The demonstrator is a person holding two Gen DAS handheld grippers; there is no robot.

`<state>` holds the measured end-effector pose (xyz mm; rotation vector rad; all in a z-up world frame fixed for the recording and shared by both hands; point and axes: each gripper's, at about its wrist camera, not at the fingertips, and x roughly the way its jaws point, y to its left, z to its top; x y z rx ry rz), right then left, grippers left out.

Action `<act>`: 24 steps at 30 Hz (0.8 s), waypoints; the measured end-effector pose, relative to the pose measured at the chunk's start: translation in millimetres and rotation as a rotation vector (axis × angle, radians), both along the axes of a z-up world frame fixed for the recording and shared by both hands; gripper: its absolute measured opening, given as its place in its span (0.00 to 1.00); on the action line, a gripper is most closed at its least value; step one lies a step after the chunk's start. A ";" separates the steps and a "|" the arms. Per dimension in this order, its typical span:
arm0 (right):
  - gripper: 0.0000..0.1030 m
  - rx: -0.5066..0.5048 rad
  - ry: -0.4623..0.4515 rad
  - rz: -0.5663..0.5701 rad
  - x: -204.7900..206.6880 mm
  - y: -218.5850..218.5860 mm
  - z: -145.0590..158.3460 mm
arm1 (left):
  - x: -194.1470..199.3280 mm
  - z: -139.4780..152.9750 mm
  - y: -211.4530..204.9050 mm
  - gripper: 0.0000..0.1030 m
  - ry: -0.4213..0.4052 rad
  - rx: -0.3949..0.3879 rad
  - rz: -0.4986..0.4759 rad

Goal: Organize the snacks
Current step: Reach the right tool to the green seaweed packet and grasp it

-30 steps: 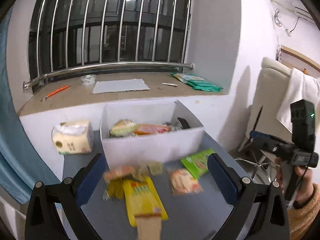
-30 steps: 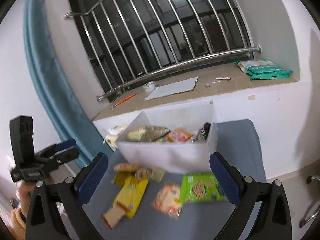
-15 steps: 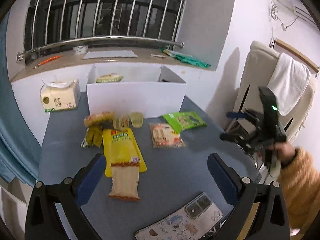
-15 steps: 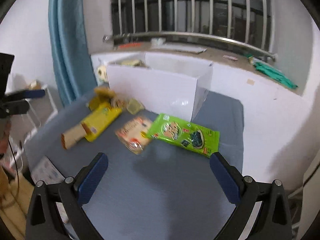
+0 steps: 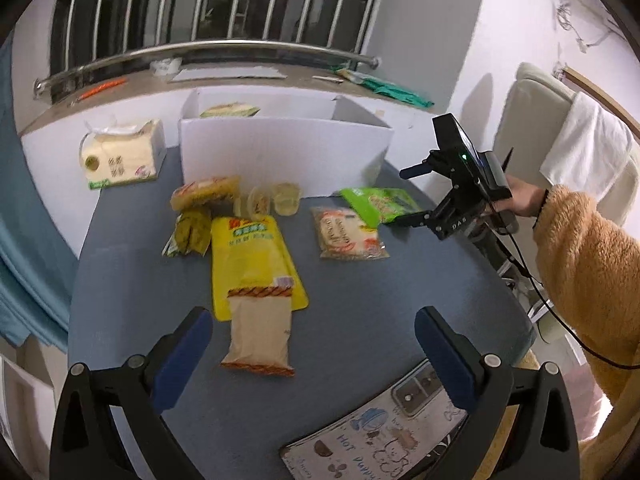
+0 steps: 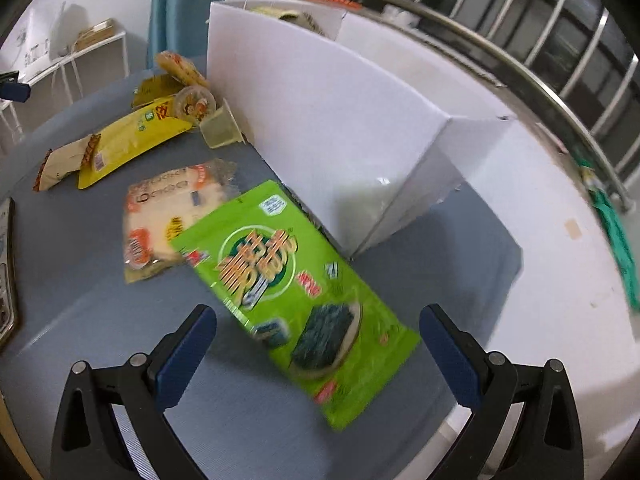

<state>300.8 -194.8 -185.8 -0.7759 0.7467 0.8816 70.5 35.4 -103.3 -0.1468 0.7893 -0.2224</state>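
Right wrist: green seaweed packet now nearer

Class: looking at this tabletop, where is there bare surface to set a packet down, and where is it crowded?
Bare: the blue table between the yellow pouch and the phone, and along its left edge below the tissue pack. Crowded: the strip before the white box, from round cups to green seaweed packet.

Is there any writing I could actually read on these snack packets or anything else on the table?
"HOT" on the phone case, beside cartoon drawings; the word after it is too blurred.
"DAS" on the right gripper body.
Green seaweed packet: large Chinese characters, blurred, unreadable.
Yellow pouch: Chinese print, too small.
Rice cracker bag and tissue pack: print unreadable.
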 end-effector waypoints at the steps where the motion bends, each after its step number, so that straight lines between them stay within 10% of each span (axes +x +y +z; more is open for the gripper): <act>1: 1.00 -0.005 0.009 0.007 4.6 2.9 -1.6 | 0.1 -2.0 2.9 1.00 0.007 -0.007 0.004; 13: 0.97 0.072 0.231 -0.002 41.2 13.6 -23.3 | 3.2 -15.3 15.9 1.00 0.052 -0.021 0.048; 15: 0.83 0.078 0.228 -0.029 39.4 9.4 -21.4 | 4.1 -18.0 14.1 1.00 0.059 -0.017 0.048; 17: 0.17 0.101 0.214 -0.050 34.6 3.5 -14.2 | 5.1 -21.8 12.7 1.00 0.065 -0.012 0.045; 24: 0.13 0.146 0.153 -0.076 -17.8 -18.7 -7.9 | 8.6 -34.2 11.4 1.00 0.090 0.001 0.056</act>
